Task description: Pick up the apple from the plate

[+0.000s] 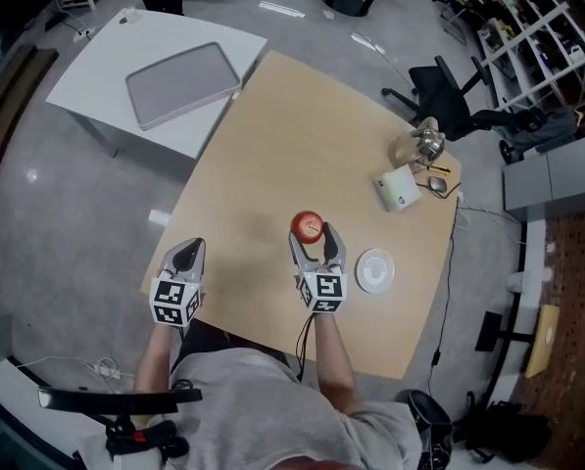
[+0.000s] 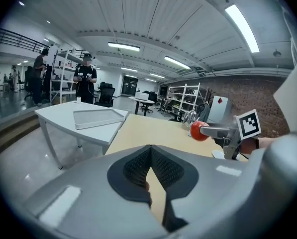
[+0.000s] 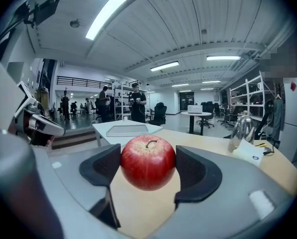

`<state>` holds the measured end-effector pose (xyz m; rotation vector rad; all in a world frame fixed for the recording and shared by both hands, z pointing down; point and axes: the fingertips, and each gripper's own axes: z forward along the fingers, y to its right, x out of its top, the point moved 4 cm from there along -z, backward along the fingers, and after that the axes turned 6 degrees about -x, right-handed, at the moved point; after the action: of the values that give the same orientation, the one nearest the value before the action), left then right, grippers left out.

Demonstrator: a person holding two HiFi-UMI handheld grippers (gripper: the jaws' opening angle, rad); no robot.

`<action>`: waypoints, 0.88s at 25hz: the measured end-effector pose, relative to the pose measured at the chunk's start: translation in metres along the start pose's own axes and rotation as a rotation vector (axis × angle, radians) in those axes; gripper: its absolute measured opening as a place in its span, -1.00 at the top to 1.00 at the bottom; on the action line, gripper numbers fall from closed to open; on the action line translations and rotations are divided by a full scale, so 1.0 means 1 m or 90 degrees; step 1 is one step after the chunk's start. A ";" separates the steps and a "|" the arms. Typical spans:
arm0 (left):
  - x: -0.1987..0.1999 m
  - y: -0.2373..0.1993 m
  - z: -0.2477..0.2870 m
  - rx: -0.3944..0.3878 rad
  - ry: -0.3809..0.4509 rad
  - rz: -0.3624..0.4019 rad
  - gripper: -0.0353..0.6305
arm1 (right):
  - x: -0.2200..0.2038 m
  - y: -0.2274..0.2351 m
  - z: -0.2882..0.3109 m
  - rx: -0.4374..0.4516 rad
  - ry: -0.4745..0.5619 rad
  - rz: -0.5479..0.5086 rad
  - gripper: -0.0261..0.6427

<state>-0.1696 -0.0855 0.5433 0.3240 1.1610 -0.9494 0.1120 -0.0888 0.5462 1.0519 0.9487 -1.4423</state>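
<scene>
My right gripper (image 1: 316, 244) is clamped on the red apple (image 3: 148, 162), one pad against each side, stem up, and I hold it clear of the wooden table (image 1: 272, 145). The white plate (image 1: 375, 270) lies bare on the table just to the right of that gripper. My left gripper (image 2: 150, 166) has its jaws pressed together on nothing, near the table's left edge, well apart from the apple.
</scene>
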 end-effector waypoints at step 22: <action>-0.013 -0.084 0.002 0.045 -0.027 -0.042 0.83 | 0.005 -0.046 0.136 0.049 -0.010 -0.037 -0.13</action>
<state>-0.2343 -0.1296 0.5758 0.3223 1.1073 -1.0519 0.0515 -0.2138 0.5818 1.0746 0.9251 -1.5430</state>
